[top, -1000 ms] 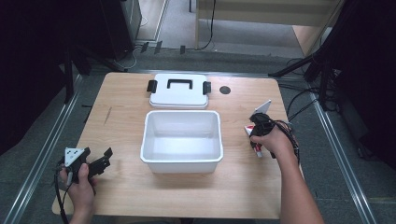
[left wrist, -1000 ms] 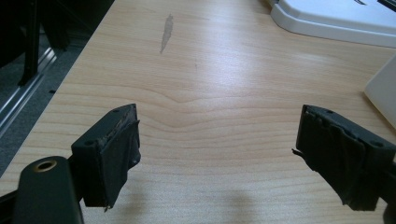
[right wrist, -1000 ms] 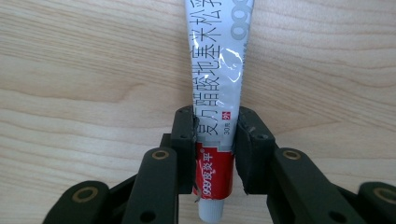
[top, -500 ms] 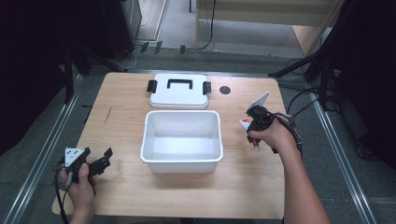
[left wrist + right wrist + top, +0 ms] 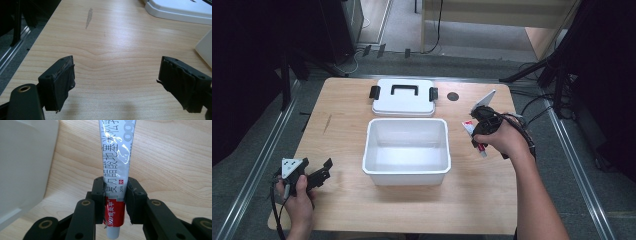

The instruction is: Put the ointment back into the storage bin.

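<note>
- On the table (image 5: 337,130) in the high view, a white bin (image 5: 407,150) sits centred, its lid (image 5: 403,97) behind; the right gripper (image 5: 476,136) is just right of it.
- Left gripper (image 5: 116,80) view: jaws spread wide over bare wood.
- Right gripper (image 5: 115,195) view: jaws clamped on a silver-and-red tube (image 5: 116,162).

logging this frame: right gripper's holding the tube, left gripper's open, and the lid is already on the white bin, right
Not quite: the lid is off, lying on the table behind the open white bin, as the high view shows. The right gripper does hold the tube, and the left gripper is open.
</note>
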{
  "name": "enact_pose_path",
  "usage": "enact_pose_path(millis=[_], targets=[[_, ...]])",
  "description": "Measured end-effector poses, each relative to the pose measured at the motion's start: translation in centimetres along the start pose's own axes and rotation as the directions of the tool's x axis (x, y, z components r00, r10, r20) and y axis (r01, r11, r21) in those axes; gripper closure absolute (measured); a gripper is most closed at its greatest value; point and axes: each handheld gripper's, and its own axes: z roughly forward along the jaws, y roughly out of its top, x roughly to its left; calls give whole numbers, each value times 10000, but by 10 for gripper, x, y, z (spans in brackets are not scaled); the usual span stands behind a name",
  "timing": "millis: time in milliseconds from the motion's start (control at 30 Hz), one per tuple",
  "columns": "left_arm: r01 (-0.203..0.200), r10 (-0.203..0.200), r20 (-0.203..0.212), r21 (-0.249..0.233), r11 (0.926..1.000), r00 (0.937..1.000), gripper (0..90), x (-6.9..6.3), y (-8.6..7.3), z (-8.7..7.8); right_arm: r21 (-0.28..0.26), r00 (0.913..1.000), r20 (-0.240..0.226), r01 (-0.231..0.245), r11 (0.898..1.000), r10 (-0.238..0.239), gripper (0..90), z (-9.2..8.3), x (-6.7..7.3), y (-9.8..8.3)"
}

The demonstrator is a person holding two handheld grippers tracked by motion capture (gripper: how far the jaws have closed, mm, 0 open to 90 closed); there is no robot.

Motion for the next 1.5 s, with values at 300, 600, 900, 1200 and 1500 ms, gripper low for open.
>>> enact_pose_path(millis=[300, 600, 900, 1200, 1500], targets=[[33, -33, 11, 17, 10000, 10000, 142, 0, 0, 0, -353, 9980, -217, 594, 9976, -602, 722, -21, 13, 4], [16, -16, 8, 22, 10000, 10000, 142, 0, 0, 0, -568, 9936, -174, 1108, 9922, -1120, 722, -38, 27, 10], [55, -55, 4, 7, 10000, 10000, 142, 0, 0, 1, -834, 9846, -172, 1719, 9816, -1739, 721, -55, 48, 13], [81, -81, 9, 24, 10000, 10000, 142, 0, 0, 1, -993, 9709, -205, 2354, 9668, -2385, 721, -61, 69, 18], [90, -90, 20, 23, 10000, 10000, 142, 0, 0, 1, -1065, 9406, -486, 3296, 9381, -3360, 720, -61, 92, 21]])
